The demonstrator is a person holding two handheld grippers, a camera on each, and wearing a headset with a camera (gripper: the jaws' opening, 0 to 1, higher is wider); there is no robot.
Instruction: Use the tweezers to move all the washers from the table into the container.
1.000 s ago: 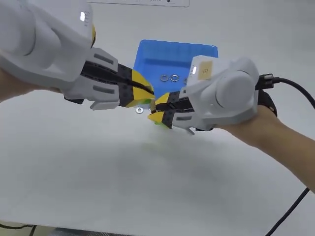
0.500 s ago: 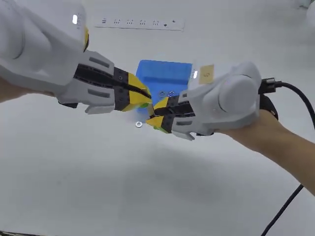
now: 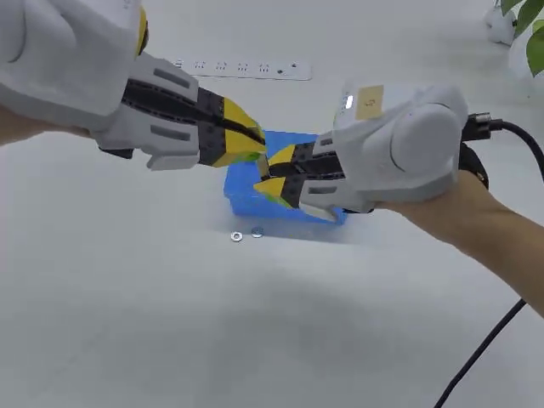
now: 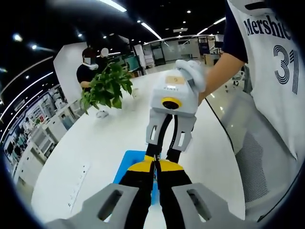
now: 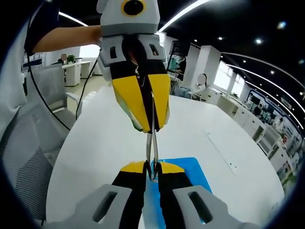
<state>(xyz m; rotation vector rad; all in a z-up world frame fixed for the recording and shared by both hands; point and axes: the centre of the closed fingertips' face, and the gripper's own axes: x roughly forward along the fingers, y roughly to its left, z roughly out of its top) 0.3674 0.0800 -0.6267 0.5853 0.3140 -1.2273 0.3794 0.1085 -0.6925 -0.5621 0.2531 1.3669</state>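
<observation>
jersey (image 4: 269, 109) | lettering "Mershi…", cut off at edge | number "31"

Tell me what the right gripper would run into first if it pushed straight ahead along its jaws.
The left gripper: its shut yellow jaws face the right gripper head-on, with the tweezers bridging the short gap. Depth is hard to judge.

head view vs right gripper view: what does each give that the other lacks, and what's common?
Head view adds: two washers on the table just outside the container, and a power strip beyond it. Right gripper view adds: the tweezers, thin metal bridging the left gripper and the right gripper, both sets of tongs shut on them. Shared: both grippers tip to tip, the blue container, the white table.
</observation>
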